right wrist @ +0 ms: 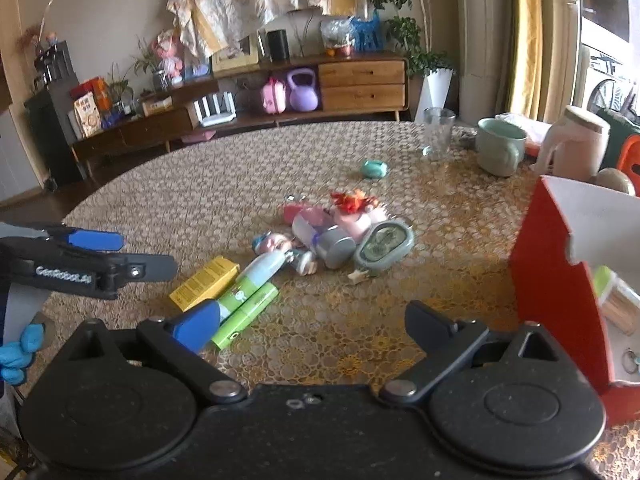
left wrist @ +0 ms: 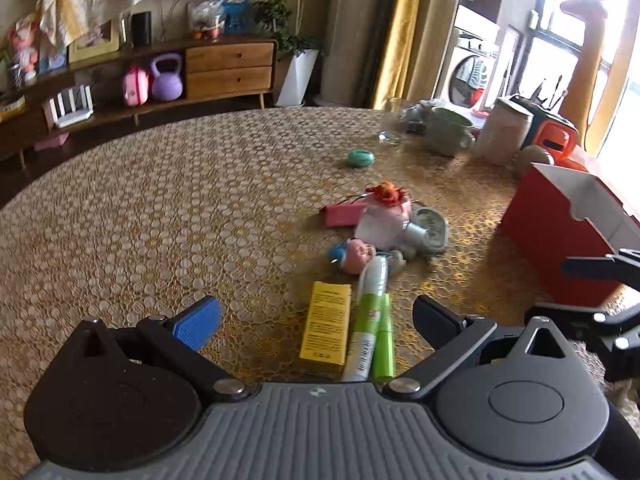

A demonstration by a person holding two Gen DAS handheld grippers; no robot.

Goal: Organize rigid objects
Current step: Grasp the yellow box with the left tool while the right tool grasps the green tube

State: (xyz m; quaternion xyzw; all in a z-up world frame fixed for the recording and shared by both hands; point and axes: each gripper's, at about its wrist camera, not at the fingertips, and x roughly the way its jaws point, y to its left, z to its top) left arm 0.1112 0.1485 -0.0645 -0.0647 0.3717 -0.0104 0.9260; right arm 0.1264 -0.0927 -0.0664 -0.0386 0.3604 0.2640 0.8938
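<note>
Both left gripper [left wrist: 316, 316] and right gripper [right wrist: 312, 318] hover spread above table [left wrist: 160, 208].

A home living room is showing here: a low wooden sideboard with two drawers [right wrist: 362, 85] is standing at twelve o'clock, a potted green plant in a white planter [right wrist: 434, 80] at one o'clock, yellow curtains [left wrist: 394, 36] hanging, and a round table under a lace-patterned cloth [right wrist: 240, 184] filling the foreground
</note>
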